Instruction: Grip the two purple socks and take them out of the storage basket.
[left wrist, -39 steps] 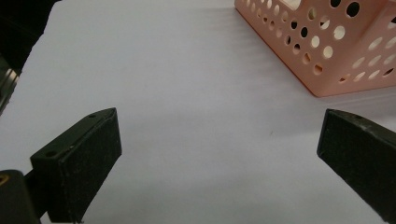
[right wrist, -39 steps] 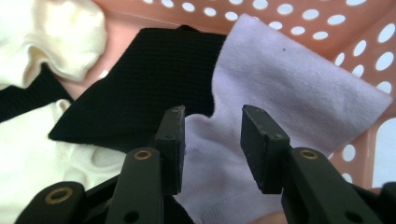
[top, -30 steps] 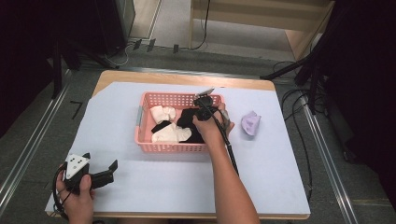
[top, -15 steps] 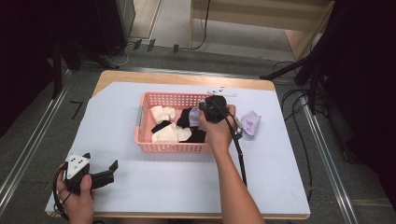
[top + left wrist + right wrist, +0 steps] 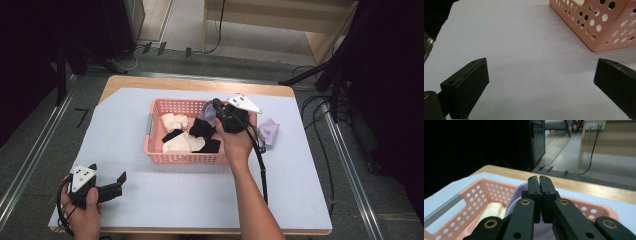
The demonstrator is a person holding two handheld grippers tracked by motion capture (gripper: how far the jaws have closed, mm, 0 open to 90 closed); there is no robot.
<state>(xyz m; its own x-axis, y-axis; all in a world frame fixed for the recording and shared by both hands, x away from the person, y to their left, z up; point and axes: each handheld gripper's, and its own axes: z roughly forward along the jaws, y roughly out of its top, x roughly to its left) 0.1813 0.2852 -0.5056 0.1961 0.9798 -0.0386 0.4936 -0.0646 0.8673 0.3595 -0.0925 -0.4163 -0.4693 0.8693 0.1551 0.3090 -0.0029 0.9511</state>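
Note:
A pink perforated basket sits mid-table with white socks and black socks inside. My right gripper hovers over the basket's right end. It is shut on a lavender sock, which hangs below the jaws. A second lavender sock lies on the sheet just right of the basket. At the front left corner my left gripper rests low over the sheet, open with nothing between its fingers.
A pale lavender sheet covers the wooden table. The right gripper's cable trails along the forearm. Dark stands and floor cables surround the table.
The right gripper has lifted out of the basket and shifted right, bringing the lavender sock up with it. The left hand has stayed put.

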